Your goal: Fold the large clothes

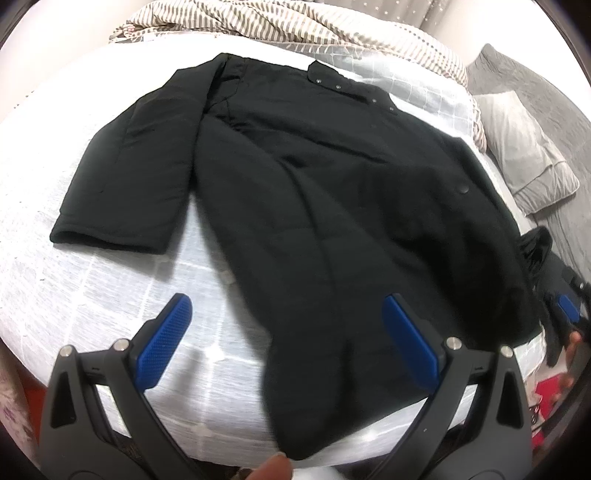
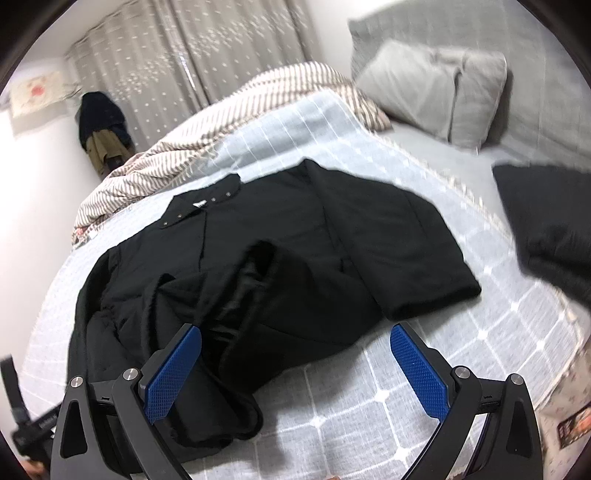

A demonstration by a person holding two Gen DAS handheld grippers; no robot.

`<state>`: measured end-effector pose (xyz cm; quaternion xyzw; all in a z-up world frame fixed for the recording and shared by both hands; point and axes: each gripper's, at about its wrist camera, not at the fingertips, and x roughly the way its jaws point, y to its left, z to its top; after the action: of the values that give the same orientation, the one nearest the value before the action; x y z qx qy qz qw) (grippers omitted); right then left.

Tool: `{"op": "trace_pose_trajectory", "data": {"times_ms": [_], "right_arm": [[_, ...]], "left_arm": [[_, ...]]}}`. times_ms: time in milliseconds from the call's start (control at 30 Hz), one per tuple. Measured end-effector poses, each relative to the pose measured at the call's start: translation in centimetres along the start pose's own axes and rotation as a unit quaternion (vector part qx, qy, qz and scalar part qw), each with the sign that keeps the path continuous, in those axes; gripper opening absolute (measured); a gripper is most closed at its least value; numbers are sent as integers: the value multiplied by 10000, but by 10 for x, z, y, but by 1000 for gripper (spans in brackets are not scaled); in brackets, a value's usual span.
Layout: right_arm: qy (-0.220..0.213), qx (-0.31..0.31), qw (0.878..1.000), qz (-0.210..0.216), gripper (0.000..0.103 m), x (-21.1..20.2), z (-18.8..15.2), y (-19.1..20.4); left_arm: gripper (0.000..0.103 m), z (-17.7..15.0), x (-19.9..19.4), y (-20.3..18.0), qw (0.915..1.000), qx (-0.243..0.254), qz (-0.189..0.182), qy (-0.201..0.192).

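A large black padded jacket (image 1: pixel 314 206) lies spread on the bed, collar with snaps at the far side, one sleeve (image 1: pixel 122 184) stretched out to the left. My left gripper (image 1: pixel 288 314) is open and empty, just above the jacket's near hem. In the right wrist view the jacket (image 2: pixel 280 258) has its near part bunched and folded over, with the other sleeve (image 2: pixel 413 258) lying out to the right. My right gripper (image 2: pixel 295 343) is open and empty above the jacket's near edge. The right gripper also shows at the right edge of the left wrist view (image 1: pixel 569 314).
A pale grey checked bedspread (image 2: pixel 424 387) covers the bed. A striped duvet (image 1: pixel 295 29) is heaped at the far side. Grey pillows (image 2: pixel 436 88) lie at the headboard end. Another dark garment (image 2: pixel 546 221) lies at the right. Curtains (image 2: pixel 184 55) and hanging clothes (image 2: pixel 101 122) stand beyond.
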<state>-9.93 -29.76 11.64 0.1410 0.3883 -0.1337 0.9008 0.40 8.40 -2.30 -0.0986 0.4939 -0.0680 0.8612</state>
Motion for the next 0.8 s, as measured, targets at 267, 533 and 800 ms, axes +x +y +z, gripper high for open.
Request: {"op": "trace_pose_trajectory", "data": {"times_ms": [267, 533, 800], "right_arm": [[297, 612, 9919, 1069, 103, 7, 12, -21], [428, 1390, 9772, 1549, 80, 47, 18, -31], [418, 1454, 9827, 1068, 11, 69, -3, -41]], "left_arm": [[102, -6, 7, 22, 9965, -312, -781, 15], [77, -11, 57, 20, 9897, -483, -1184, 648], [15, -15, 46, 20, 9840, -461, -1585, 666]]}}
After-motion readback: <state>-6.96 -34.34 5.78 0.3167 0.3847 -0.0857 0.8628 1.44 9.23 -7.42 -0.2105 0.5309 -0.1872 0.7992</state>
